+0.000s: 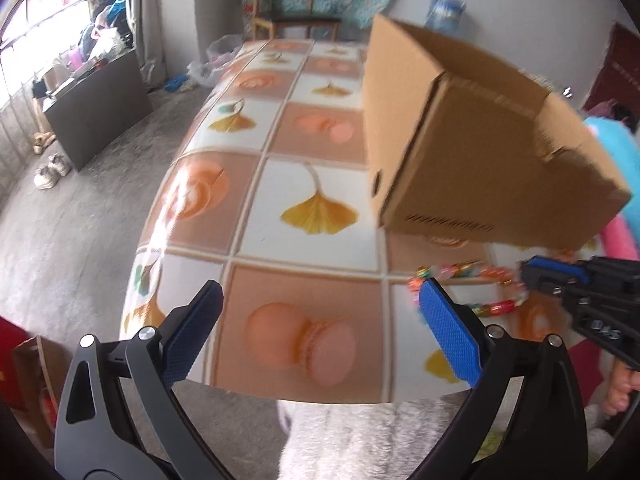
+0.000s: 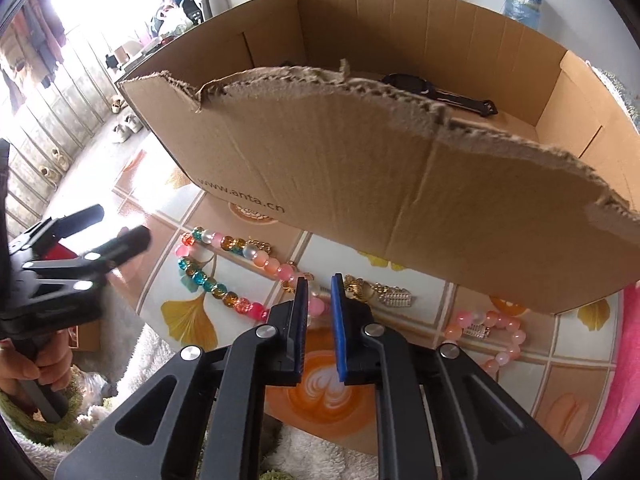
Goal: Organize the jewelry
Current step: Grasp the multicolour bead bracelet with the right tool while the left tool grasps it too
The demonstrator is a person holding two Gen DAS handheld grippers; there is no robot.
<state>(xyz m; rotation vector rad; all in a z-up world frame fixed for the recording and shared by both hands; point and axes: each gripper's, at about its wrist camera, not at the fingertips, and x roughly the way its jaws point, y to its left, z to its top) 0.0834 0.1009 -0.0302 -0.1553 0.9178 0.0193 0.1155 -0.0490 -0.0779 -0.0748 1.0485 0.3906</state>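
Observation:
A colourful bead necklace [image 2: 224, 276] lies on the table in front of an open cardboard box [image 2: 360, 184]. My right gripper [image 2: 320, 284] is low over its pink beads, jaws narrowed around them with a small gap. A gold trinket [image 2: 376, 290] and a pink bead bracelet [image 2: 500, 332] lie to the right. A black watch [image 2: 436, 94] lies inside the box. My left gripper [image 1: 320, 300] is open and empty over the table's near edge, left of the necklace [image 1: 468, 276]; the right gripper [image 1: 532, 276] shows there too.
The table [image 1: 312, 184] has a tiled cloth with leaf and macaron prints. The box [image 1: 480, 148] stands at its right side. A chair [image 1: 288, 4] is at the far end. Floor, shoes [image 1: 50, 172] and a dark cabinet [image 1: 100, 96] are on the left.

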